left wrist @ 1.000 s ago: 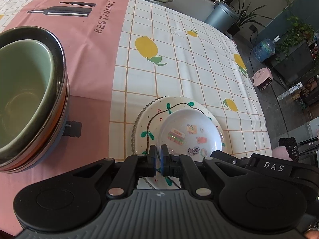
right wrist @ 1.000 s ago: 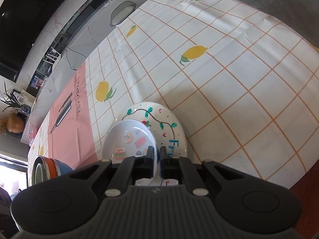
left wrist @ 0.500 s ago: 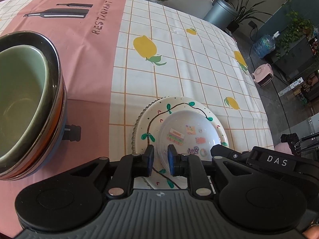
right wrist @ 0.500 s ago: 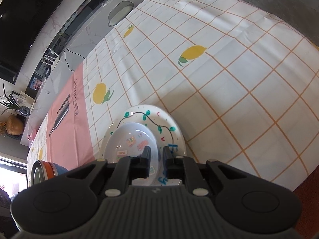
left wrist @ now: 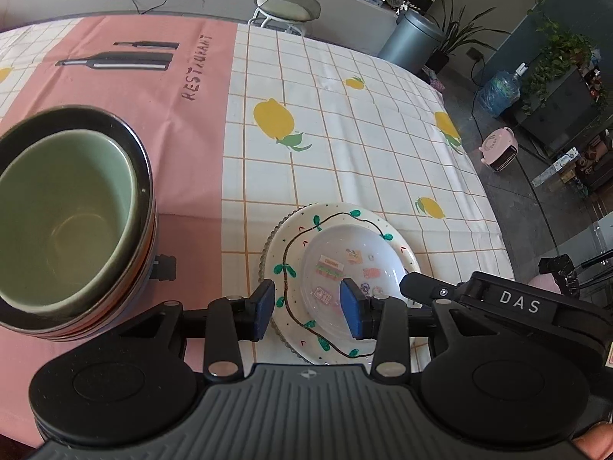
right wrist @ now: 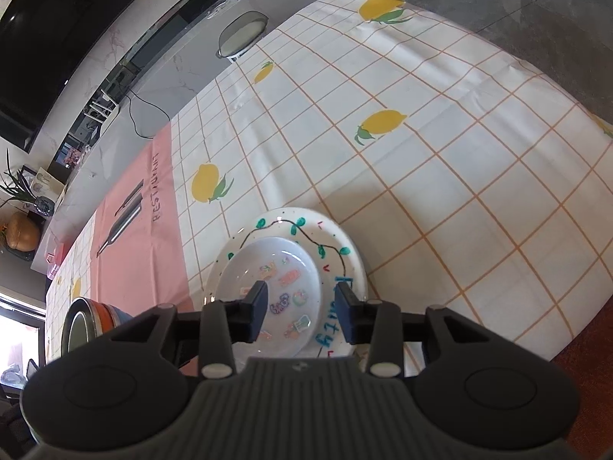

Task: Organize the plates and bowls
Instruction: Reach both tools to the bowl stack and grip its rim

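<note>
A small white sticker-decorated plate (left wrist: 345, 264) lies on a larger white plate with a painted vine (left wrist: 285, 253), near the table's front edge. My left gripper (left wrist: 308, 308) is open and empty above the plates' near rim. My right gripper (right wrist: 300, 308) is open and empty over the same stack: small plate (right wrist: 279, 280), large plate (right wrist: 337, 245). A stack of bowls with a green bowl (left wrist: 65, 218) on top stands to the left; it also shows in the right wrist view (right wrist: 82, 326).
The table has a pink and lemon-print cloth (left wrist: 345, 145). A stool (left wrist: 287, 9), a grey bin (left wrist: 412, 40) and a counter stand beyond the far edge. The table's right edge drops to the floor (right wrist: 574, 19).
Both grippers have opened from shut and pulled back a little from the plates. The small plate now rests on the large plate, let go.
</note>
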